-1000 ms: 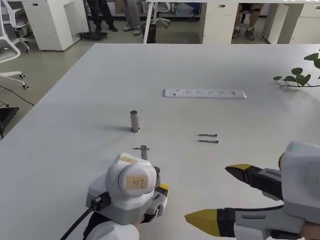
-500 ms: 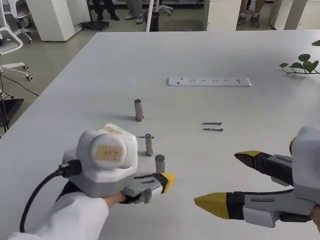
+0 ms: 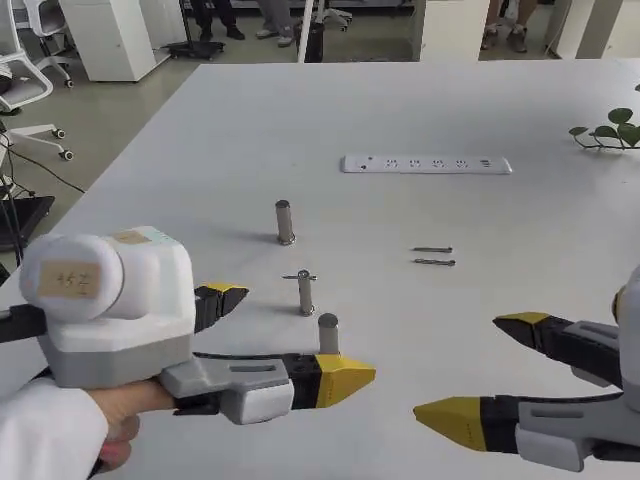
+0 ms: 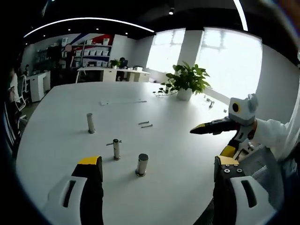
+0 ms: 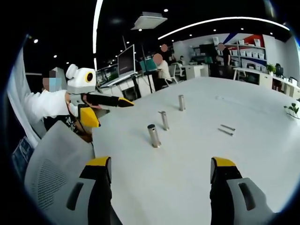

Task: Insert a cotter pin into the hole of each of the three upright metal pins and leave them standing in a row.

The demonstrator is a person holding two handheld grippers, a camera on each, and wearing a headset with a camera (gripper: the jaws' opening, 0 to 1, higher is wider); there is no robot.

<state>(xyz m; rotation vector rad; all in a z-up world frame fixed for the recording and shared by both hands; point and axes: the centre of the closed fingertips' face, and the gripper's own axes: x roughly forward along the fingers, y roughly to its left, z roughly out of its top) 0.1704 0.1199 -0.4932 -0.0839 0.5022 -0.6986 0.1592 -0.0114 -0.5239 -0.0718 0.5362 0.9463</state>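
Note:
Three metal pins stand upright in a slanted row: the far pin [image 3: 285, 222], the middle pin [image 3: 306, 292] and the near pin [image 3: 328, 333]. The middle pin [image 4: 116, 149] has a cotter pin through its top. Two loose cotter pins [image 3: 434, 256] lie side by side to the right. My left gripper [image 3: 290, 335] is open at the near left, its jaws spread either side of the near pin without touching it. At the near right my right gripper [image 3: 480, 365] is open and holds nothing. The row of pins [image 5: 164, 120] lies ahead of it.
A white power strip [image 3: 427, 164] lies across the far middle of the table [image 3: 180, 200]. A potted plant's leaves [image 3: 610, 130] reach in at the far right edge. Office chairs and cabinets stand beyond the table's left side.
The left gripper, shut beside the near pin half a second ago, has opened wide and drawn back toward me. The right gripper has hardly moved. The head camera has shifted.

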